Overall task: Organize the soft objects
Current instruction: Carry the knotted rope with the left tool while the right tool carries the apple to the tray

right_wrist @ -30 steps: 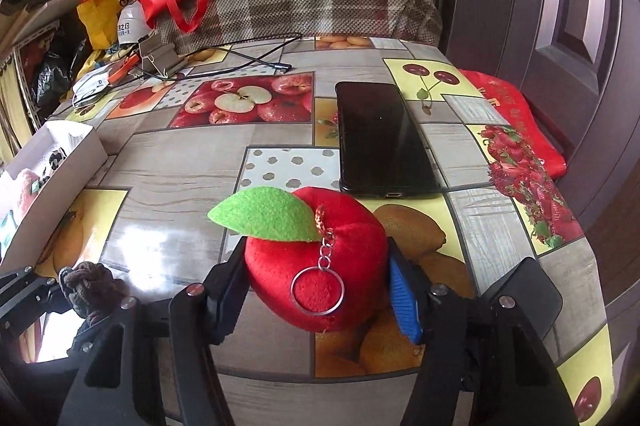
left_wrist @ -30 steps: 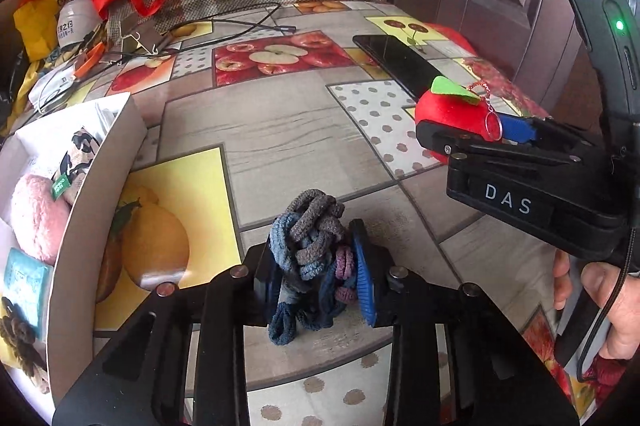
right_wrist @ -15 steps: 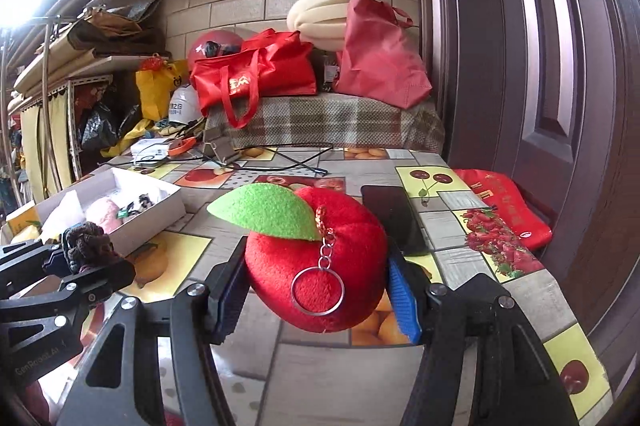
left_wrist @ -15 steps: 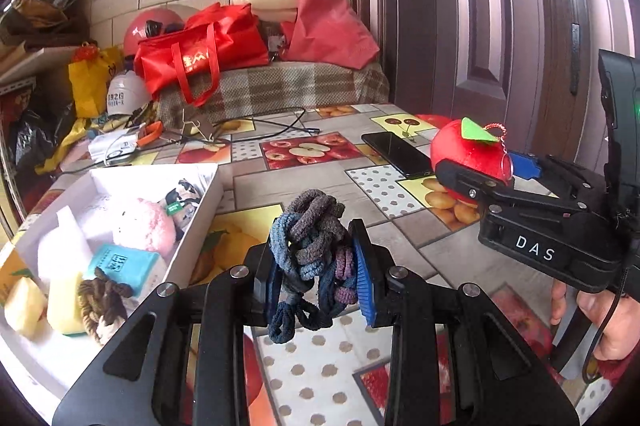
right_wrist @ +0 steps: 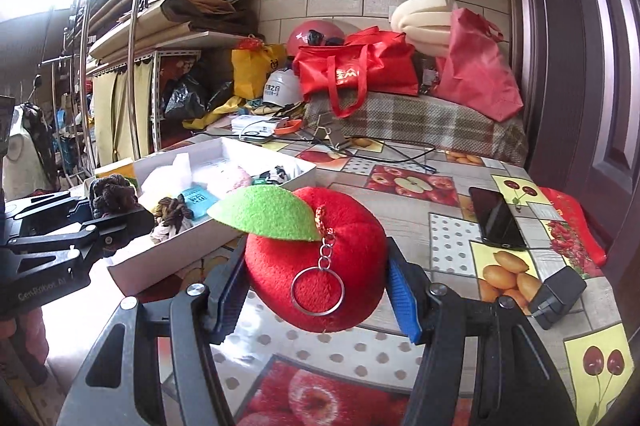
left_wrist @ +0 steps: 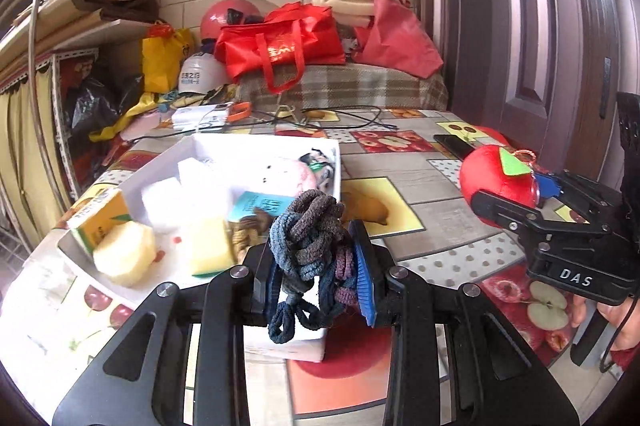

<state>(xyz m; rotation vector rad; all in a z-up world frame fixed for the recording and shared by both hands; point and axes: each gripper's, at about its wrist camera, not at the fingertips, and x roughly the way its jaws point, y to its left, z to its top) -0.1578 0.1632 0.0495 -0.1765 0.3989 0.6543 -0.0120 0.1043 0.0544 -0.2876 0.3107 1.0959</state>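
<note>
My left gripper (left_wrist: 316,270) is shut on a bundle of hair ties (left_wrist: 310,246), brown, blue and purple, held in the air over the near end of the white box (left_wrist: 336,162). The box holds sponges, a pink plush and other soft items. My right gripper (right_wrist: 316,286) is shut on a red plush apple (right_wrist: 316,258) with a green leaf and key ring, held above the table to the right of the box (right_wrist: 224,226). The apple also shows in the left wrist view (left_wrist: 494,174), and the hair ties in the right wrist view (right_wrist: 112,194).
A black phone (right_wrist: 496,218) and a black charger (right_wrist: 558,296) lie on the fruit-print tablecloth (right_wrist: 404,182) at right. Cables, red bags (left_wrist: 280,42), helmets and clutter fill the far end. A dark door (left_wrist: 560,26) stands at right.
Both grippers have risen off the table with their loads and moved left. The hair ties now hang over the box's near end; the apple is beside the box.
</note>
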